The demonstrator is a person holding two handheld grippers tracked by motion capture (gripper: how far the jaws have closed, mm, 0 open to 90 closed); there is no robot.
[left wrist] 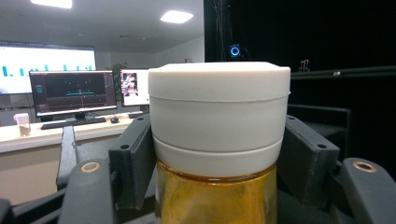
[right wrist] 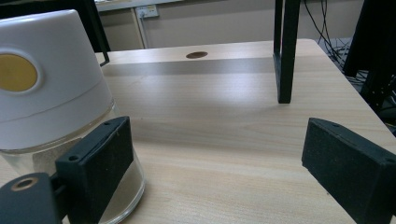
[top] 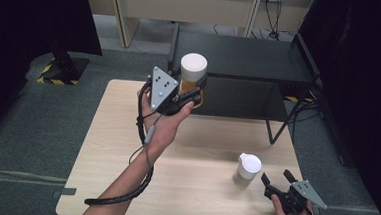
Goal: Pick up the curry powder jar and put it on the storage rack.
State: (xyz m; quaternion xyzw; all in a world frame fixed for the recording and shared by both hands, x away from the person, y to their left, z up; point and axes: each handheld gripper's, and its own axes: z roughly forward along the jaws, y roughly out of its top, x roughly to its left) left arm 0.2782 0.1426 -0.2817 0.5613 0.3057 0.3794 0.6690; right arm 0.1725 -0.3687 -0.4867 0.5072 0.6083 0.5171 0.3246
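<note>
High view: amber jar lifted, second jar waiting

High view: left gripper (top: 191,95) clamps the amber jar (top: 192,77) above the table's (top: 123,183) far edge.

Left gripper view: jaws pinch under its white lid (left wrist: 219,112).

Right gripper view: jaws gape, empty, beside the white-capped jar (right wrist: 51,107), near the right front corner, ungrasped.

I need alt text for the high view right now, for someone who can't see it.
The left gripper holds a white-capped amber jar above the wooden table. Near the table's right front, the right gripper sits open beside a second white-capped jar.
</note>
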